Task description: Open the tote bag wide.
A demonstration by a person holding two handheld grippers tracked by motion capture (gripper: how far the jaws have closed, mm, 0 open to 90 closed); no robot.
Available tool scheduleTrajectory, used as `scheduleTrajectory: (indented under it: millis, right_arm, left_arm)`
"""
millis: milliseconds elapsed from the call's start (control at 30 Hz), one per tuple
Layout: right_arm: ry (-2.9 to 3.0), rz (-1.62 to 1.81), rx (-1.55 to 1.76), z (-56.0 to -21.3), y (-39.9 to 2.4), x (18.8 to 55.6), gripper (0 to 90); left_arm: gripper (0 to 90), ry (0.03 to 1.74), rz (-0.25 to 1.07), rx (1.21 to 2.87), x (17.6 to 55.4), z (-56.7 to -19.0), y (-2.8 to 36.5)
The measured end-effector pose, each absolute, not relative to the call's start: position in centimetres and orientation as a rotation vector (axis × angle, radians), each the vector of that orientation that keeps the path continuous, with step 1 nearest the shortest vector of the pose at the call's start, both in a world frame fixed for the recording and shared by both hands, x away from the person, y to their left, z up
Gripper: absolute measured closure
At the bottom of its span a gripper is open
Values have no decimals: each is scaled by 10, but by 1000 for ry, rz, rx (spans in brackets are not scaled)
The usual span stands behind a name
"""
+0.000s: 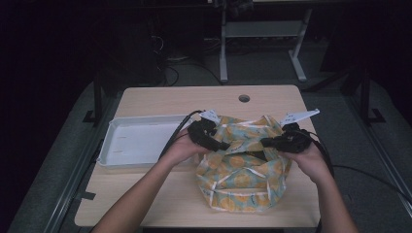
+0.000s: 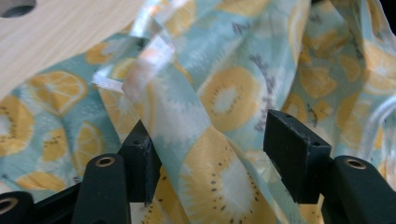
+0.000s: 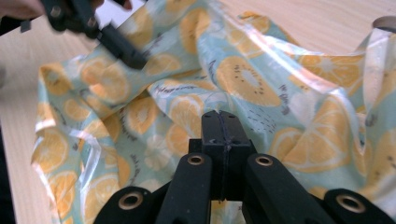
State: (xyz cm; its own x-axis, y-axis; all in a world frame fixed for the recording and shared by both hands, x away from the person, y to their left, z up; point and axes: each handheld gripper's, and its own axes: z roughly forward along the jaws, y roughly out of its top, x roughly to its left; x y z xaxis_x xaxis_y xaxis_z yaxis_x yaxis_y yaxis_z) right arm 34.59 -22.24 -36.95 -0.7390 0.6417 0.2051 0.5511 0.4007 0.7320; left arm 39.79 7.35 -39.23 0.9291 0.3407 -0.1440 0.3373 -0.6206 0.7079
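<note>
Glossy fabric printed with orange and kiwi slices on pale blue, trimmed with shiny ribbon edging, makes up the bag (image 1: 243, 170) lying crumpled at the near middle of the wooden table (image 1: 160, 99). Both grippers work at its upper rim.

From the left gripper view, the left gripper (image 2: 212, 154) has its jaws spread apart, with a fold of the fabric (image 2: 205, 140) running up between them. The left pad looks to be brushing the fold, while the right pad stands clear of it, so nothing is pinched there. In the high view the left gripper (image 1: 221, 144) points in toward the bag's opening from the left side.

The right gripper (image 3: 225, 126) has its two jaws pressed flat together. Cloth lies all around the tips, but I cannot tell whether any of it is caught between them. In the high view it (image 1: 266, 142) sits at the bag's right rim, pointing toward the other.

A white tray (image 1: 116, 128) rests on the table just left of the bag.
</note>
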Motion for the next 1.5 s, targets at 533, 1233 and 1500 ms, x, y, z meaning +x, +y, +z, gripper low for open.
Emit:
scheduleTrajectory:
  millis: [533,1233,1500]
  right_arm:
    - [2529,1220,1074,-357,-218,355,900]
    - [2474,1165,1048,-354,-218,342,687]
    - [2499,943,1075,-369,-210,330,497]
  left_arm:
    - [760,421,107,2386,394,-409,57]
    - [896,509,35,2275,416,-384,56]
    - [896,540,20,2248,418,-383,58]
